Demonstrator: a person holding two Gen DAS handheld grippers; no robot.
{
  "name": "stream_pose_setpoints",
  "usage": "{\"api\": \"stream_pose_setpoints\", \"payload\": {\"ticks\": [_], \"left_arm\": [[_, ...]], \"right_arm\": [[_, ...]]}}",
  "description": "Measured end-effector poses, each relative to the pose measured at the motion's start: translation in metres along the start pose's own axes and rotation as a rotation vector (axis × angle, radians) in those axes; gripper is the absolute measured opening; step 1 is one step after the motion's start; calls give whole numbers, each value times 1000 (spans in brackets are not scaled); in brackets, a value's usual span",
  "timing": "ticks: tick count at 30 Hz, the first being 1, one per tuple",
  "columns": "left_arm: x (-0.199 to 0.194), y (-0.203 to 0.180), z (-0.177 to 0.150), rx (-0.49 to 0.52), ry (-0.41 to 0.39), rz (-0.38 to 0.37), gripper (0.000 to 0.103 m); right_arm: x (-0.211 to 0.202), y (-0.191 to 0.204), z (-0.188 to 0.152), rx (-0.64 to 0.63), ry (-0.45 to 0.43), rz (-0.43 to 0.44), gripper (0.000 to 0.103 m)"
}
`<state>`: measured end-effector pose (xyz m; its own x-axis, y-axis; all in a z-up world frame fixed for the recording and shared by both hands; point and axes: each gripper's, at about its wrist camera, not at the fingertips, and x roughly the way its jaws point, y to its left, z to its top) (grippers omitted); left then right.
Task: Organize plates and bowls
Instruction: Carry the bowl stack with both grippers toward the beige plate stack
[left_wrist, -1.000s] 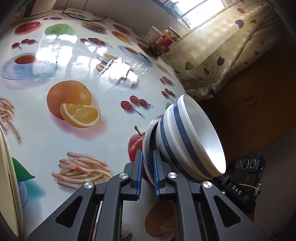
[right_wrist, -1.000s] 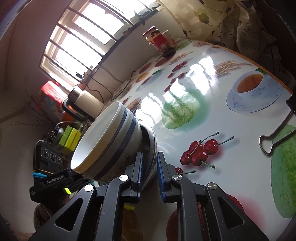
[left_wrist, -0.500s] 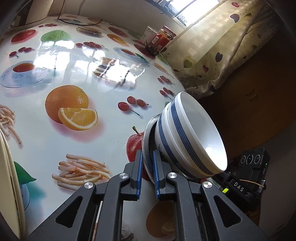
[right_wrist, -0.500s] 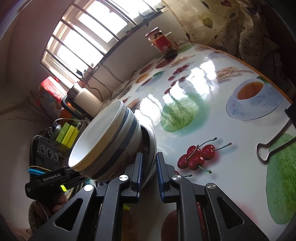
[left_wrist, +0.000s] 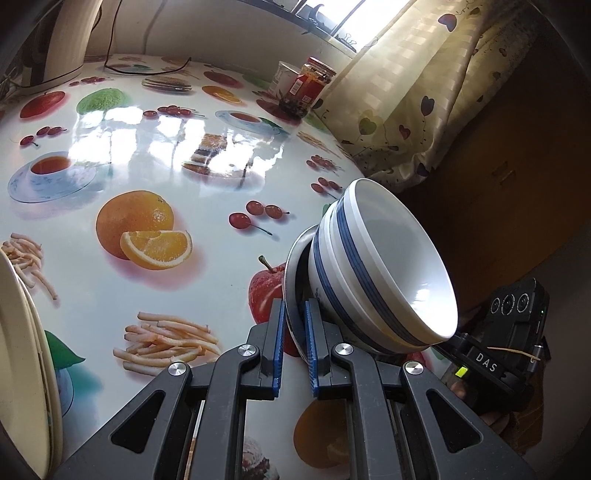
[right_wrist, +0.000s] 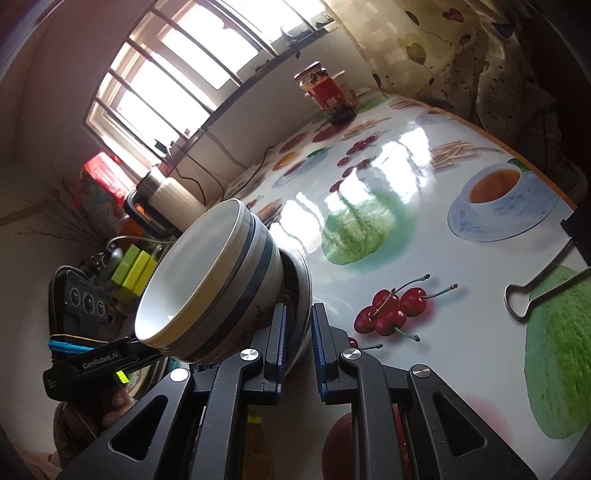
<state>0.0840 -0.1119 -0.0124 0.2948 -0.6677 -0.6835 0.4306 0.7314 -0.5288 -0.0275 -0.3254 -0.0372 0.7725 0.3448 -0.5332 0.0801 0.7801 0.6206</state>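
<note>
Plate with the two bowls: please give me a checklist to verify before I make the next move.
1. left tool pinches the plate rim: ok.
2. right tool pinches the opposite rim: ok.
3. bowls nested, one inside the other, on the plate: ok.
4. Plate held level: cannot tell.
5. Bare table ahead for setting down: ok.

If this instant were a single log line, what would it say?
left claw: shut on plate rim | right claw: shut on plate rim | striped bowls: stacked on plate, above table
</note>
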Motion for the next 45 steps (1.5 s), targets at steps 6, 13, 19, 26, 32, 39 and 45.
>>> {"api": "stream_pose_setpoints", "payload": {"ticks": [6, 13, 19, 26, 32, 39, 45], "left_arm": [[-7, 0, 0, 3, -9, 8, 9], [-23, 2, -2, 2, -28, 18, 9], [-39, 7, -1, -6, -48, 34, 9], [-60, 15, -1, -21, -72, 52, 9], [-75, 25, -1, -37, -88, 76, 9], [-95, 42, -3, -67, -115, 104, 9], [-112, 59, -6, -95, -136, 129, 9]], "right_arm": [[-2, 5, 1, -8, 1, 0, 13], [-4, 18, 5, -29, 1, 7, 13], [-3, 32, 6, -48, 11, 20, 13], [1, 54, 6, -75, 24, 41, 13], [9, 70, 8, -97, 42, 61, 13], [24, 90, 7, -125, 77, 82, 13], [40, 109, 6, -155, 108, 103, 13]]}}
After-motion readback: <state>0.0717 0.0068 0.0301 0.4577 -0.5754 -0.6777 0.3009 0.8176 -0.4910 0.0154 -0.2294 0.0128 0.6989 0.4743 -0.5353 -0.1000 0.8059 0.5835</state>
